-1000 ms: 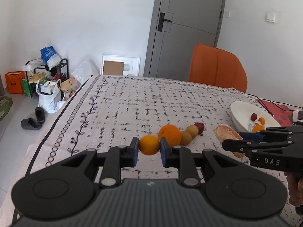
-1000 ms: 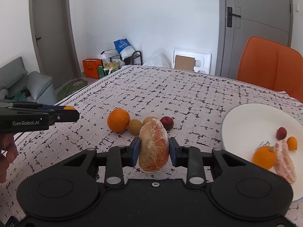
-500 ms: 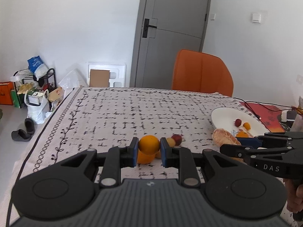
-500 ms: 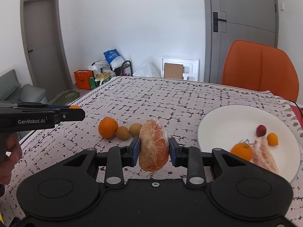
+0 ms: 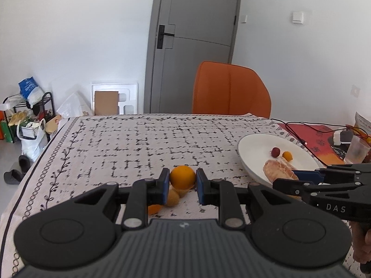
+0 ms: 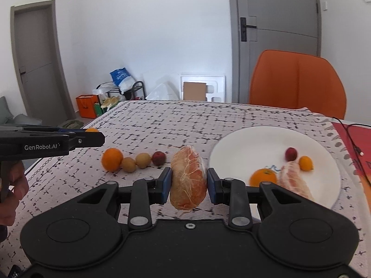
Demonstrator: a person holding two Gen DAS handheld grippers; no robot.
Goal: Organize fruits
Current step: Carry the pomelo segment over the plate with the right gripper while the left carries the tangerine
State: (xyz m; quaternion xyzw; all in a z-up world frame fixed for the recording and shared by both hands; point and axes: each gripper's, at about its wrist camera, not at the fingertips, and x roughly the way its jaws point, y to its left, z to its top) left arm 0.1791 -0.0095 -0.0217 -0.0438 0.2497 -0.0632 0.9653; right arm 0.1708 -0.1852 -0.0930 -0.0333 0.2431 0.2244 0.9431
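Observation:
My left gripper [image 5: 182,183] is shut on a small orange [image 5: 182,177], held above the table over a row of fruit. My right gripper [image 6: 188,182] is shut on a peeled pomelo piece [image 6: 188,178], held above the table just left of the white plate [image 6: 255,139]. On the plate lie an orange [image 6: 263,177], another pomelo piece [image 6: 294,180], a red fruit [image 6: 291,154] and a kumquat [image 6: 306,163]. On the cloth a row holds an orange [image 6: 112,159], two brown fruits [image 6: 135,162] and a red fruit [image 6: 159,158]. The left gripper also shows in the right wrist view [image 6: 92,136].
An orange chair [image 5: 230,90] stands at the table's far edge. A red mat [image 5: 310,139] with cables and a plastic cup [image 5: 356,149] lies right of the plate [image 5: 255,148]. Bags and a rack stand on the floor at the left.
Both grippers have moved right towards the plate with their fruit. The row of fruit has slid left in the right wrist view and under the left gripper.

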